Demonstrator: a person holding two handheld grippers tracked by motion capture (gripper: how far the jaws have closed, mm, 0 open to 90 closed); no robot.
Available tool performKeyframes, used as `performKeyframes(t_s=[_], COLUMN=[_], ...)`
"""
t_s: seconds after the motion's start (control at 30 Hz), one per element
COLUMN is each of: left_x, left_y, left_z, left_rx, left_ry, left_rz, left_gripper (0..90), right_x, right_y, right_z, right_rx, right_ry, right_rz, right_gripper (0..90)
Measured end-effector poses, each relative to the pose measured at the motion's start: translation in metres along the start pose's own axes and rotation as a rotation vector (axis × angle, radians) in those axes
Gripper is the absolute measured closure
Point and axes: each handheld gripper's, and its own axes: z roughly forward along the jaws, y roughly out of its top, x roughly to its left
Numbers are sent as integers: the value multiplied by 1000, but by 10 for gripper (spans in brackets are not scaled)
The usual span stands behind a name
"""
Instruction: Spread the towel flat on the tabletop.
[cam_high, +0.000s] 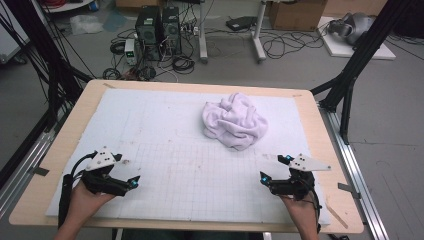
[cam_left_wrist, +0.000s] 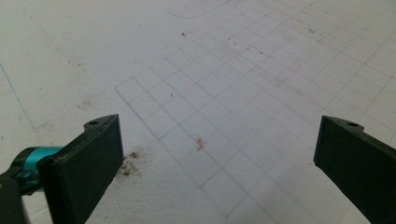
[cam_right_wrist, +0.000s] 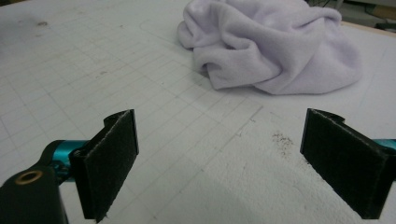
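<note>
A crumpled pale lilac towel (cam_high: 235, 121) lies in a heap on the white gridded mat (cam_high: 165, 150), right of centre and toward the far side. In the right gripper view the towel (cam_right_wrist: 271, 44) sits ahead, beyond the jaws. My left gripper (cam_high: 127, 171) rests at the mat's near left, open, nothing between its jaws. Low over the mat at the near right is my right gripper (cam_high: 275, 169), also open and empty, a short way in front of the towel. In the left gripper view, the left gripper (cam_left_wrist: 219, 154) frames bare gridded mat with dirt specks.
The mat covers a wooden table (cam_high: 310, 107) with bare margins. Beyond the far edge the floor holds computer towers (cam_high: 159, 30), tangled cables and cardboard boxes. Black frame legs (cam_high: 350, 75) stand at the right and left of the table.
</note>
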Motion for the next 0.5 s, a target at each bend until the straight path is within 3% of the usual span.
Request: performKeyframes(t_s=[0.27,0.5], left_x=[3,1], left_y=[-2,-1], left_z=[1,1], left_rx=[2,3], left_ry=[6,-7], left_rz=[-19,-8], left_gripper=[20,20], right_x=[2,4], right_y=[-1,0], right_z=[2,3], right_rx=[14,14], right_ry=[21,21], right_rz=[2,-17], right_gripper=[105,105])
